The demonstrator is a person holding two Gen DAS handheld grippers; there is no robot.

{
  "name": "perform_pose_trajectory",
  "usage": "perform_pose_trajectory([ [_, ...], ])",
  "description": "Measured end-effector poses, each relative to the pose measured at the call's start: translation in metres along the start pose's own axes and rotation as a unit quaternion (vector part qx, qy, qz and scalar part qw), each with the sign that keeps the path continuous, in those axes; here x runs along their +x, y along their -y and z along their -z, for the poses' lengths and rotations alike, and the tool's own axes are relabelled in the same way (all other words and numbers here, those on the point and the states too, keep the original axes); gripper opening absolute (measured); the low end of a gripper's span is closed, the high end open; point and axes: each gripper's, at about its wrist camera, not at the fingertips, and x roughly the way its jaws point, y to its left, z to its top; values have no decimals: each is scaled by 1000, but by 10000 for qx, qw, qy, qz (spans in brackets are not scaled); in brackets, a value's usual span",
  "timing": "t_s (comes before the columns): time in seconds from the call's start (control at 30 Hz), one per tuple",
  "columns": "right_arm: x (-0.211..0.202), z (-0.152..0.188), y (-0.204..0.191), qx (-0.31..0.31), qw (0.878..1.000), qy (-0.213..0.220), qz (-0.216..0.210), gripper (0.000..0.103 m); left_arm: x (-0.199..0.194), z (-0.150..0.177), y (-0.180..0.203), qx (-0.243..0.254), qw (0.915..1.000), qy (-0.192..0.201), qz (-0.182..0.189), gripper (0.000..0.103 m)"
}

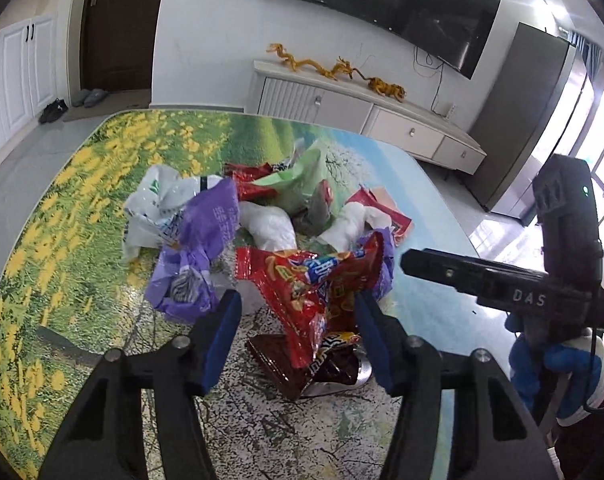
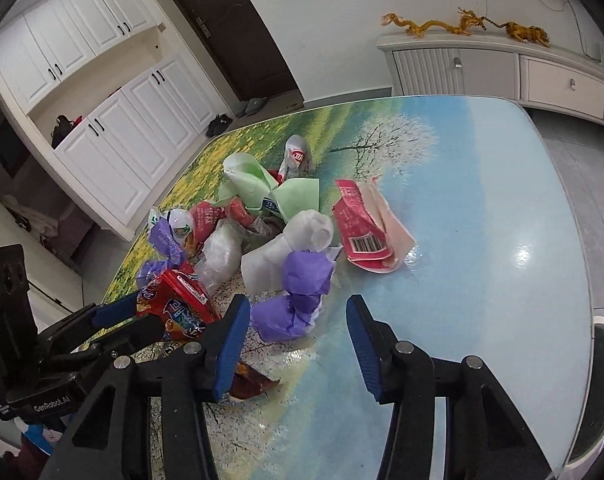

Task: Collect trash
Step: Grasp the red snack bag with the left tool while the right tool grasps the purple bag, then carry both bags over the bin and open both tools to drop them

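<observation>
At bench centre, trash pile (image 2: pixel 270 232). Left tongs (image 1: pixel 298 316) straddle red wrapper (image 1: pixel 313 280); contact unclear. Right tongs (image 2: pixel 298 320) open, purple wad (image 2: pixel 298 296) at 12 o'clock. Step: grasping. Next: close, lift.

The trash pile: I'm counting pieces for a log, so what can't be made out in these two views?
- Dark brown wrapper, left wrist view: the red snack bag lies over most of it; in the right wrist view a blue finger pad hides it.
- Pile centre, both views: crumpled white plastic and purple bags overlap, so what lies beneath is hidden.
- Print on the pink carton: too small.
</observation>
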Motion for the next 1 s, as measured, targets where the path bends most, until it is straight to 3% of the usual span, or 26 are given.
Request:
perform_pose_trajectory([
  [0.1,13,-2,-3,-52,9999,-118,-5,46,7,0,-3,-66,9999,-141,69,47],
  [0.2,24,-3,-6,-147,9996,-235,83,36,13,3,-4,-133,9995,-248,137,31],
  [0.3,28,0,-4,-118,9996,-256,50,26,13,5,-3,-187,9995,-203,156,19],
  [0.37,22,3,-2,-89,9998,-190,15,26,9,6,-2,-216,9996,-123,160,13],
  [0.57,-8,10,6,106,9994,244,-209,25,-15,0,5,-202,9995,233,82,10],
  [0.77,-53,20,21,344,9967,706,-228,25,-39,-9,35,178,9986,494,56,9],
  [1.0,-113,32,65,774,9887,1267,207,25,-35,-24,95,690,9955,515,386,9],
])
